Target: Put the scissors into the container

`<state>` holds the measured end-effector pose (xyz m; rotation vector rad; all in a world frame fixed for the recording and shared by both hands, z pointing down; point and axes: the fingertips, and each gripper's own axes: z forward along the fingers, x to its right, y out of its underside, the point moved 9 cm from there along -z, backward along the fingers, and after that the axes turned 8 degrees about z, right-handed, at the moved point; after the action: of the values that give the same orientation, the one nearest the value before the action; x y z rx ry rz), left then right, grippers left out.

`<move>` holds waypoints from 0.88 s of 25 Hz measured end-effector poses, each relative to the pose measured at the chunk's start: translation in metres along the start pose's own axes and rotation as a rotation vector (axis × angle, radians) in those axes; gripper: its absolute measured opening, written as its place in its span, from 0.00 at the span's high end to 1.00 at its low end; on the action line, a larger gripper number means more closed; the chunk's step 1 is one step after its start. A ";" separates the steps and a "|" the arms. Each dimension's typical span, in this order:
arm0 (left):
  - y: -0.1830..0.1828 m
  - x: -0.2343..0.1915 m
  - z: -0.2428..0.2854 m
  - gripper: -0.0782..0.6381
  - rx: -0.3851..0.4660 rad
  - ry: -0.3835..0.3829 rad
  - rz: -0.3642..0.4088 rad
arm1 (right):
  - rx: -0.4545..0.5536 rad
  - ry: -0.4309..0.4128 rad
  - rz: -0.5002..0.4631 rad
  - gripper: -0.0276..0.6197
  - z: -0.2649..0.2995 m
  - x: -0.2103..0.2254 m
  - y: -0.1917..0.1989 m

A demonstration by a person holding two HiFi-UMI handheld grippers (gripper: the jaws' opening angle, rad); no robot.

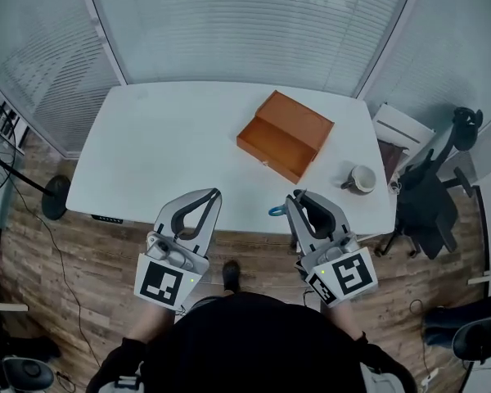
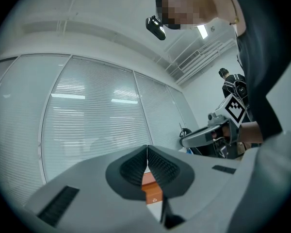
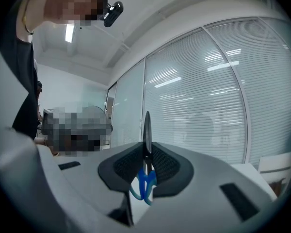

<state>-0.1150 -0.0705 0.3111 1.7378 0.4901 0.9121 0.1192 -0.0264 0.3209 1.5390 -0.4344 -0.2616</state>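
Clamping scissors (image 3: pixel 144 186) in right tongs (image 3: pixel 147 152) — left tongs (image 2: pixel 147 161) closed.

White table (image 1: pixel 164 137) set on wood-plank floor (image 1: pixel 33 252), closed blinds (image 1: pixel 254 23) drawn across the far side, black office chair (image 1: pixel 430 207) placed at right, ceiling strip light (image 3: pixel 70 32) lit.

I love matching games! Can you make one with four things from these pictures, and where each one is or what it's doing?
1 scissors
2 box
3 mug
4 left gripper

A shut, holding nothing
B by the right edge of the table
C orange-brown
D pinched in the right gripper

Pairs: 1-D, 2-C, 3-B, 4-A
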 end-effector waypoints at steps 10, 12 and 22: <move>0.022 -0.045 0.032 0.87 0.020 0.042 0.003 | 0.005 0.053 -0.006 0.87 0.045 0.016 0.001; 0.028 -0.056 0.038 0.87 0.023 0.048 -0.001 | 0.005 0.063 -0.008 0.87 0.057 0.019 0.001; 0.042 -0.078 0.055 0.87 0.037 0.087 0.007 | 0.019 0.097 -0.007 0.87 0.080 0.027 0.004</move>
<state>-0.1255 -0.1744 0.3154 1.7397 0.5616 0.9917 0.1089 -0.1097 0.3261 1.5650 -0.3557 -0.1878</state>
